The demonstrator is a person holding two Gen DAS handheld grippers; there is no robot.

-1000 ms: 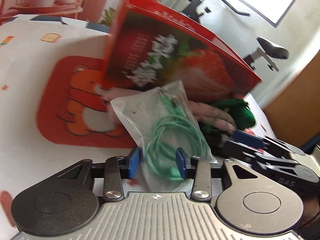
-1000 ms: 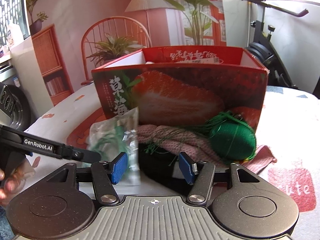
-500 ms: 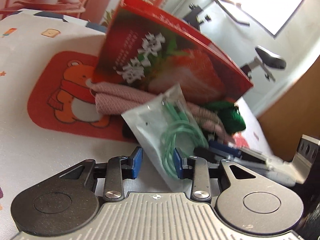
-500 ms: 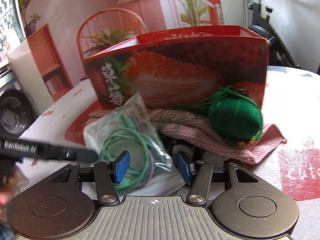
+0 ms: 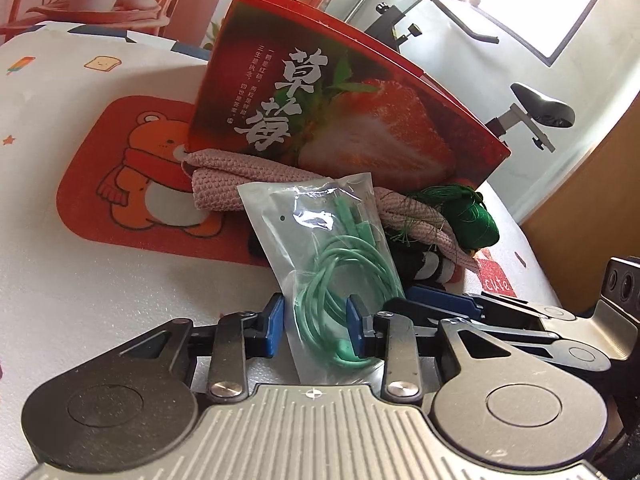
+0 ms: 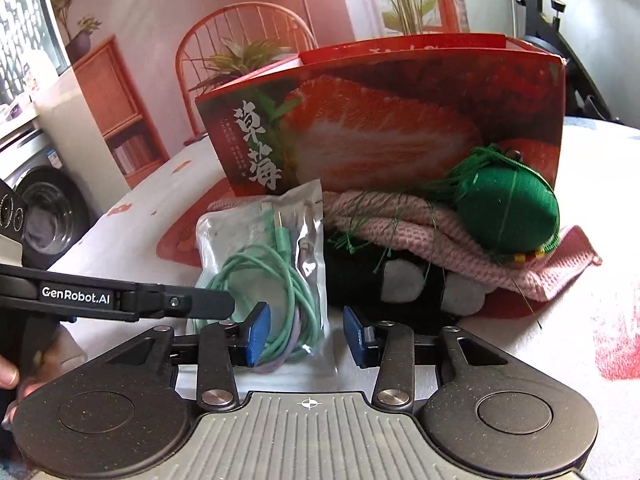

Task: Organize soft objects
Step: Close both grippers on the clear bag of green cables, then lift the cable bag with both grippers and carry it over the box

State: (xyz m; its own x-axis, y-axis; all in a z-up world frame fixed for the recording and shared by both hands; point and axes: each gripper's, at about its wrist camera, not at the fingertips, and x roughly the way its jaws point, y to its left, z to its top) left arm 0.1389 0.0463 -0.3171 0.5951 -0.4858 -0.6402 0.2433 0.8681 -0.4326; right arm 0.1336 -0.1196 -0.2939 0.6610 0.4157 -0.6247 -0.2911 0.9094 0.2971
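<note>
Now the left gripper [image 5: 316,326] pinches the clear cable bag [image 5: 320,248], lifted before the strawberry box [image 5: 344,120]. Right gripper [image 6: 306,334] gapes, holding nothing. Behind it, a pink knit [image 6: 420,236] and green pouch [image 6: 508,210] lie against the box.

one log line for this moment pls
left gripper: shut on cable bag | right gripper: open, beside the bag | strawberry box: behind | pink knit: on table
</note>
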